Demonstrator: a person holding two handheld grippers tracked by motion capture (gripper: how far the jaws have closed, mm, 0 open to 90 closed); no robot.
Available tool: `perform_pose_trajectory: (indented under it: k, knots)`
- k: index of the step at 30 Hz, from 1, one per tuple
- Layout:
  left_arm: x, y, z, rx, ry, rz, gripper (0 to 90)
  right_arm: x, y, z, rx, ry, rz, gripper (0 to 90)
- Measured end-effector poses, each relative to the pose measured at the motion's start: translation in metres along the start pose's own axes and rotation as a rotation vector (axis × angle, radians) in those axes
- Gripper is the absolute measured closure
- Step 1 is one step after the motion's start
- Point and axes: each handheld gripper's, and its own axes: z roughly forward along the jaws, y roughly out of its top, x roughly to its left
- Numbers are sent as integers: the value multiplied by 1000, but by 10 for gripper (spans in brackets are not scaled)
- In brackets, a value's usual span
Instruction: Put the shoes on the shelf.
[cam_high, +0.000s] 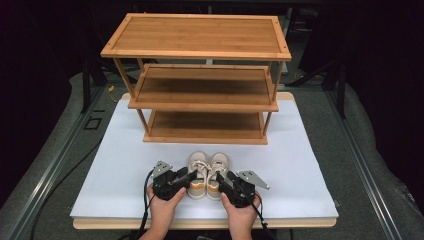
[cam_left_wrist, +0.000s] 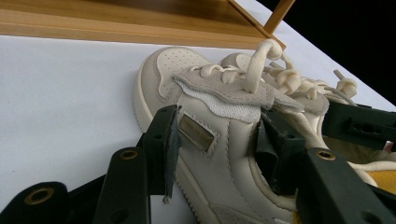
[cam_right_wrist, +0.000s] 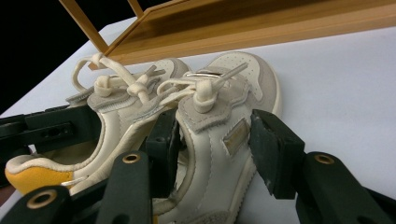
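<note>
White sheeting covers the bench (cam_high: 125, 165), with a three-tier bamboo shoe rack (cam_high: 200, 50) standing beyond both hand-held grippers. Between them sits a pair of small cream sneakers, toes toward the rack, likely so they can slide straight onto a shelf.

The left hand-held gripper (cam_high: 186, 176) straddles the left sneaker (cam_left_wrist: 196, 116): one jaw lies against its outer side, the other reaches into the collar, clamping the side wall. The right hand-held gripper (cam_high: 223, 179) mirrors this on the right sneaker (cam_right_wrist: 224, 116), clenched on its side wall. Gripping near the heel probably keeps each shoe level and its toe free for placing.
</note>
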Motion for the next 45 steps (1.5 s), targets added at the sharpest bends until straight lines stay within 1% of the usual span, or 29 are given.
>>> perform_pose_trajectory:
  k: [1,2,3,4,7,9,11,12,13,16,17,18,19,21,24,25,26,29,30,32,34,36,38,39,40,41,42,45]
  knots:
    - [0,0,0,0,1,0,527,1,-1,0,-8,-10,-10,532]
    - [0,0,0,-1,3,1,527,1,-1,0,-10,-6,-16,534]
    - [-1,0,0,-2,1,-1,529,2,-2,1,-25,-18,-13,540]
    - [-1,0,0,-2,0,-5,530,2,-2,1,-18,-20,-14,543]
    - [0,-1,1,-5,-6,-17,535,1,-1,1,-16,-10,-2,549]
    - [0,-1,0,-9,-8,-22,537,1,-2,2,-25,-10,3,551]
    - [0,-2,0,-15,-9,-27,540,1,-1,1,-13,-9,1,555]
    - [0,-2,0,-13,-7,-24,541,0,-1,2,-22,-4,3,557]
    - [0,-2,0,-13,-6,-25,543,0,-1,1,-8,-4,3,557]
    - [0,-2,0,-14,-5,-27,547,0,0,1,-8,4,7,560]
    - [0,-2,0,-14,-4,-27,548,0,0,1,-10,4,6,561]
    - [0,-1,0,-14,-5,-28,549,1,-1,2,-25,-3,11,561]
    - [0,-1,0,-13,-7,-30,550,1,0,1,-14,-3,12,562]
    - [0,0,1,-9,-8,-36,551,1,0,1,-16,-3,21,564]
    - [-2,1,0,-9,2,-28,552,1,0,1,-19,2,24,565]
    - [-2,1,0,-10,3,-30,552,2,0,2,-30,-2,26,565]
    - [-2,1,-1,-10,4,-31,552,2,0,2,-20,-2,25,565]
    - [-1,2,-2,-13,9,-28,552,3,1,2,-19,3,29,565]
    - [-1,3,-3,-13,8,-30,552,4,1,2,-22,-4,30,565]
    - [-2,5,-4,-18,11,-29,552,5,2,3,-27,2,30,565]
    - [-2,7,-5,-23,10,-30,552,7,4,2,-28,-1,29,565]
    - [-2,9,-6,-27,9,-30,552,7,7,1,-33,9,27,564]
    - [-3,12,-8,-30,8,-30,552,9,9,1,-39,-10,25,564]
    - [-3,13,-8,-31,7,-29,552,9,11,0,-35,28,22,564]
    - [-4,15,-9,-33,7,-29,552,10,12,-1,-35,27,23,564]
    - [-4,16,-10,-36,7,-28,552,11,14,-1,-41,9,21,564]
    - [-4,18,-11,-37,7,-24,552,12,15,-1,-44,6,22,564]
    - [-6,22,-14,-46,4,-31,552,13,20,-4,-46,24,18,564]
